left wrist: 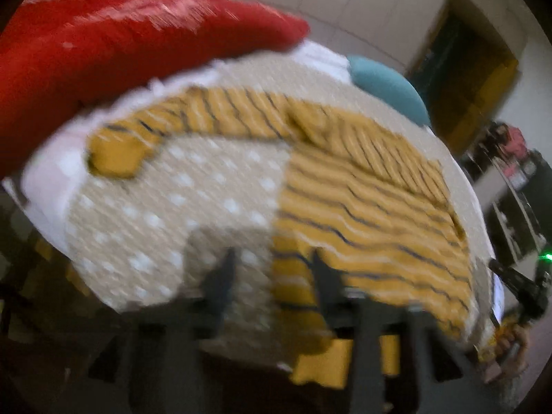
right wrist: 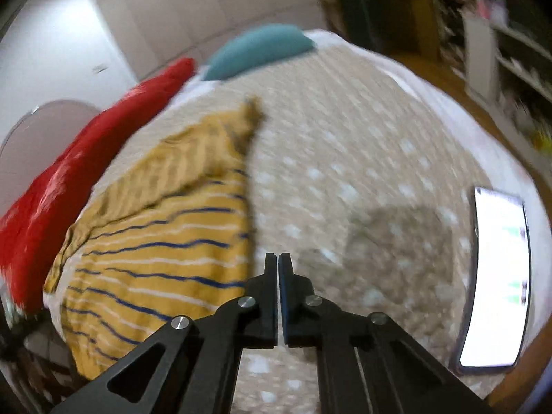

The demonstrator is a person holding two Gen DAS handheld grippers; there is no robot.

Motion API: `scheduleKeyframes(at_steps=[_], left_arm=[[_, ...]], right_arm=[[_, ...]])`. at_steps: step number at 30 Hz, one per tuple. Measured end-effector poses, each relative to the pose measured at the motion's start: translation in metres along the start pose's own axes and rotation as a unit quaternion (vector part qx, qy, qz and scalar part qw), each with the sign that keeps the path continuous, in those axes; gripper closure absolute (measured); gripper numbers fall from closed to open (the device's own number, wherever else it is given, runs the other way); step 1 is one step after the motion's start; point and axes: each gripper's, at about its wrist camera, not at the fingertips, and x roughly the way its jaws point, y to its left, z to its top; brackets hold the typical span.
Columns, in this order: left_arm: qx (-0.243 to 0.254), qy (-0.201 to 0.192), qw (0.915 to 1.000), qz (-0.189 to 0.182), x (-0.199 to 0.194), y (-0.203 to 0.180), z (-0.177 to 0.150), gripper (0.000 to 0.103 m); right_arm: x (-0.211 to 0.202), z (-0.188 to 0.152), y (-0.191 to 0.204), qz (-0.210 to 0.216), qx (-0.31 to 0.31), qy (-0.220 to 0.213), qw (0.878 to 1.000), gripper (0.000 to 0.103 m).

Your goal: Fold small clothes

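A small yellow striped top [left wrist: 362,207] lies spread on a beige dotted bed cover [left wrist: 179,200], one sleeve stretched left. My left gripper [left wrist: 272,269] is open, its blurred fingers hovering over the garment's near left edge. In the right wrist view the same top [right wrist: 165,241] lies left of my right gripper [right wrist: 278,265], which is shut and empty above the bare cover [right wrist: 345,158] beside the garment's right edge.
A red pillow [left wrist: 120,45] and a teal pillow [left wrist: 390,86] lie at the far side of the bed. A lit phone [right wrist: 496,276] lies on the bed's right edge. Shelves [right wrist: 510,51] and wooden floor are beyond the bed.
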Motion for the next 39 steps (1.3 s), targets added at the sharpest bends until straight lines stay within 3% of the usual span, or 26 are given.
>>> scheduleKeyframes(at_steps=[1, 2, 4, 6, 9, 12, 15, 17, 19, 23, 27, 29, 31, 34, 37, 39], left_arm=[[-0.009, -0.012, 0.9999, 0.008, -0.002, 0.007, 0.005, 0.031], [-0.021, -0.025, 0.9993, 0.018, -0.003, 0.017, 0.011, 0.03], [-0.036, -0.045, 0.9969, 0.054, -0.002, 0.04, 0.024, 0.03], [-0.021, -0.061, 0.9926, 0.103, 0.006, 0.058, 0.041, 0.029], [0.036, -0.054, 0.9861, 0.153, 0.027, 0.072, 0.06, 0.025], [0.113, -0.023, 0.9797, 0.164, 0.061, 0.075, 0.069, 0.025], [0.139, 0.022, 0.9746, 0.174, 0.095, 0.086, 0.073, 0.027], [0.126, 0.029, 0.9787, 0.159, 0.102, 0.099, 0.082, 0.042], [0.093, 0.03, 0.9836, 0.152, 0.099, 0.113, 0.097, 0.093], [0.02, 0.005, 0.9927, 0.119, 0.08, 0.146, 0.127, 0.092], [-0.014, -0.006, 0.9947, 0.102, 0.069, 0.165, 0.139, 0.092], [-0.018, -0.011, 0.9951, 0.096, 0.064, 0.167, 0.137, 0.092], [-0.017, -0.017, 0.9958, 0.089, 0.061, 0.169, 0.137, 0.092], [-0.014, -0.024, 0.9965, 0.079, 0.059, 0.164, 0.133, 0.092], [-0.002, -0.029, 0.9965, 0.078, 0.06, 0.156, 0.132, 0.092], [0.001, -0.027, 0.9963, 0.082, 0.064, 0.151, 0.134, 0.092]], right_arm=[[0.001, 0.005, 0.015, 0.009, -0.021, -0.002, 1.0, 0.092], [0.005, 0.009, 0.03, 0.023, -0.039, 0.0, 0.999, 0.078], [0.019, 0.012, 0.057, 0.047, -0.063, 0.01, 0.997, 0.065], [0.033, 0.01, 0.081, 0.057, -0.077, 0.019, 0.995, 0.065], [0.055, 0.005, 0.113, 0.086, -0.088, 0.039, 0.992, 0.065], [0.074, 0.003, 0.142, 0.091, -0.115, 0.05, 0.988, 0.061], [0.092, 0.01, 0.187, 0.095, -0.167, 0.058, 0.98, 0.053], [0.104, 0.014, 0.224, 0.104, -0.21, 0.067, 0.97, 0.049], [0.117, 0.017, 0.261, 0.117, -0.244, 0.07, 0.96, 0.048], [0.158, 0.019, 0.337, 0.15, -0.294, 0.089, 0.94, 0.046], [0.208, 0.011, 0.38, 0.113, -0.317, 0.112, 0.935, 0.048], [0.212, 0.014, 0.376, 0.137, -0.299, 0.131, 0.935, 0.054], [0.197, 0.024, 0.358, 0.138, -0.285, 0.109, 0.942, 0.052], [0.173, 0.047, 0.304, 0.034, -0.274, 0.052, 0.96, 0.042], [0.17, 0.076, 0.227, -0.116, -0.239, 0.019, 0.964, 0.037], [0.18, 0.09, 0.191, -0.14, -0.198, 0.039, 0.969, 0.034]])
